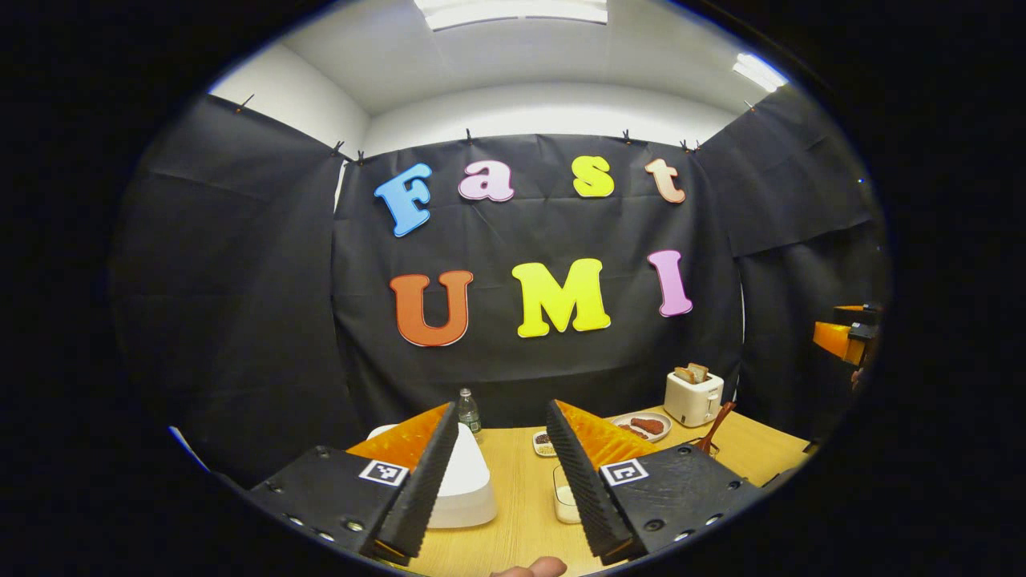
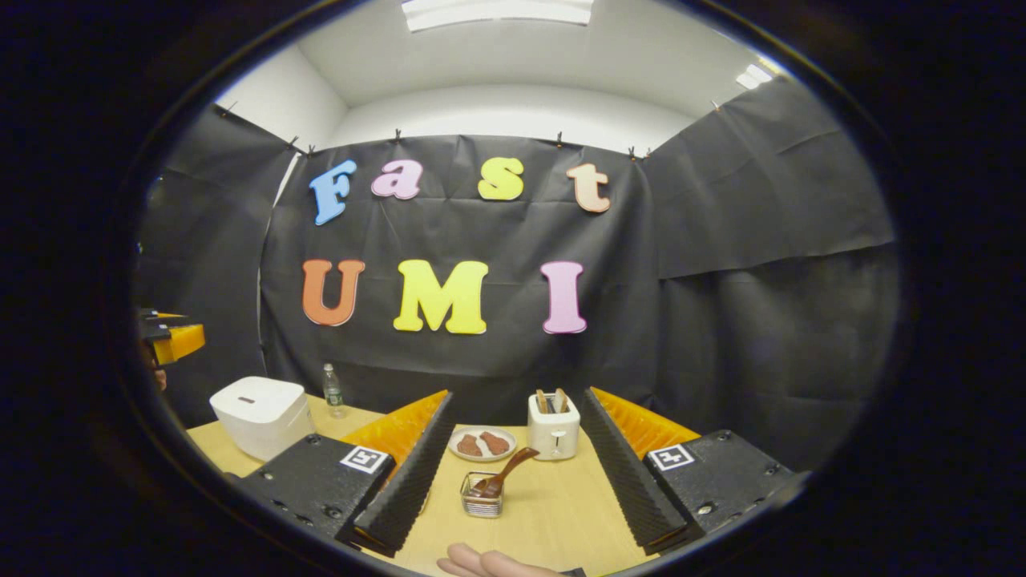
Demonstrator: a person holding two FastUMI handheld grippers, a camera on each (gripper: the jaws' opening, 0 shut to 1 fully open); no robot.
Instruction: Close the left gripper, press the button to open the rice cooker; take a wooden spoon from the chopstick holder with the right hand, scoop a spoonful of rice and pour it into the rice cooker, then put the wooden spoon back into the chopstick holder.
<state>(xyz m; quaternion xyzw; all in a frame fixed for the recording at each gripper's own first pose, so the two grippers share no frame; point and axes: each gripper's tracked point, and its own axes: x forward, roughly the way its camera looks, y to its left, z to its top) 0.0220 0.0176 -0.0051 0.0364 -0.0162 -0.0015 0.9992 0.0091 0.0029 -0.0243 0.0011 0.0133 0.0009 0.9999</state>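
my left gripper (image 1: 503,449) hangs over the wooden table (image 1: 521,513) with its fingers spread apart. the white rice cooker (image 1: 465,489) sits behind the left finger, lid down. a toaster (image 1: 693,398) stands far right, near a plate (image 1: 641,425) and a wooden spoon (image 1: 716,429).

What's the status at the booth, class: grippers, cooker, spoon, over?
Left gripper open, right gripper open, both holding nothing. Rice cooker lid down. Wooden spoon standing in the chopstick holder. Nothing blocking either.
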